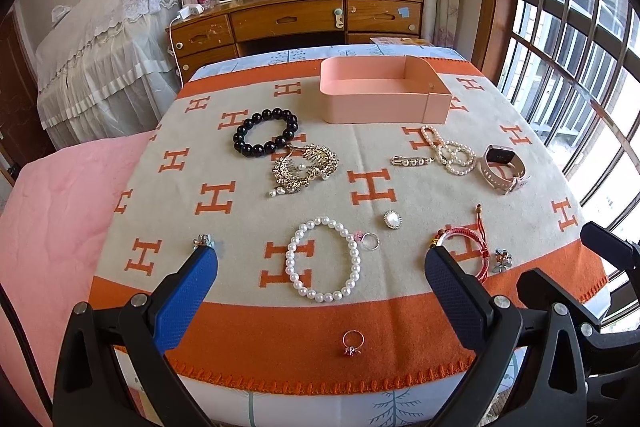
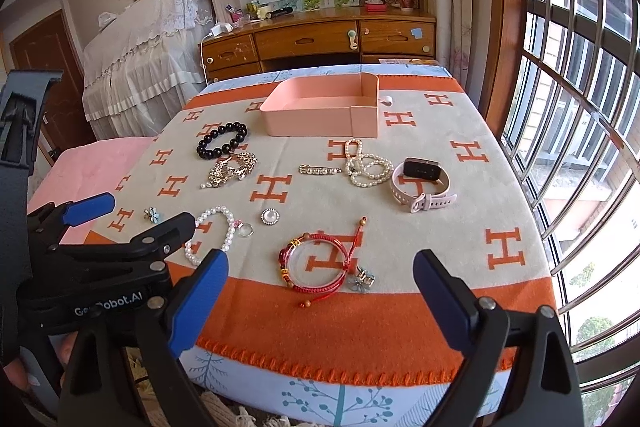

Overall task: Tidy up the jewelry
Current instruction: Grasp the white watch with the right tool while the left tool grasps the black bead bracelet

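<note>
Both tongs stand wide apart and carry nothing: the left tongs (image 1: 322, 267) hover over the near orange border of the blanket (image 1: 240, 347), the right tongs (image 2: 320, 287) alongside at the same near edge. The blanket covers the worktop, with its stitched hem on the near side, a pink cover (image 1: 52, 207) past the left edge and a barred window (image 2: 580, 107) close on the right. An open pink box (image 1: 380, 95), empty as far as can be seen, sits at the far middle, and bare cloth runs between it and the jewelry. Count on the blanket: one black bead bracelet (image 1: 266, 133), one gold comb ornament (image 1: 304, 169), one pearl bracelet (image 1: 322, 259) between the left fingers, one pearl strand (image 1: 450, 153) lying in loops, one pearl pin (image 1: 412, 160) just beside it, one watch with a pale strap (image 2: 420, 183), one red cord bracelet (image 2: 320, 263) between the right fingers, one oval brooch (image 1: 392, 219), two rings, the clear one (image 1: 370, 241) just beside the pearl bracelet and the gold one (image 1: 353, 342) alone on the near border, and two small flower pieces, one left (image 2: 153, 215), one touching the red cord (image 2: 362, 281).
</note>
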